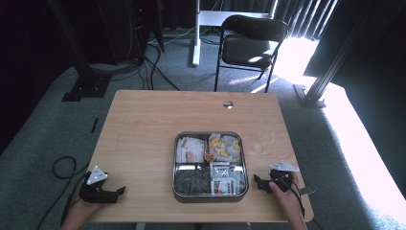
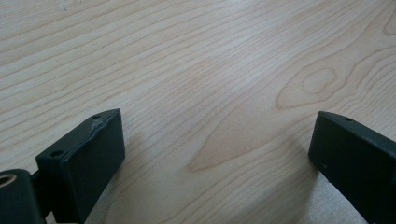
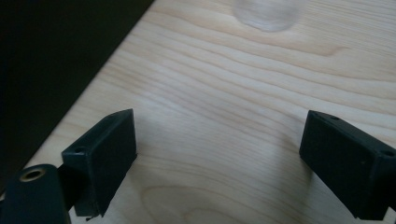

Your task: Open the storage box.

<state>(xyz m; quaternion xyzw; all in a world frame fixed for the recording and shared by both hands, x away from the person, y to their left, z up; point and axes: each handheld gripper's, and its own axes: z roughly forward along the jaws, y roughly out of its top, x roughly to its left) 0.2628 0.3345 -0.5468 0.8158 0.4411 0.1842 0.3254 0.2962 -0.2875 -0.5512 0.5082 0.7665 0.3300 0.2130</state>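
A square metal tray (image 1: pixel 174 165) with four compartments sits in the middle of the wooden table (image 1: pixel 143 134), near the front. It holds several small packets: pale ones at the back left, yellow and white at the back right, dark ones at the front left, white and red at the front right. My left gripper (image 1: pixel 118 191) rests at the front left corner, pointing right toward the tray; its jaws stand wide apart over bare wood, so the left gripper (image 2: pixel 217 126) is open. My right gripper (image 1: pixel 261 183) lies just right of the tray. The right gripper (image 3: pixel 219 123) is open, nothing between its jaws.
A faint clear round object (image 3: pixel 265 14) lies on the wood ahead of the right gripper. A dark strip (image 3: pixel 56 60) borders the wood at the left there. A cable hole (image 1: pixel 228 104) marks the table's far edge. A black folding chair (image 1: pixel 251 40) stands behind the table, with cables on the carpet.
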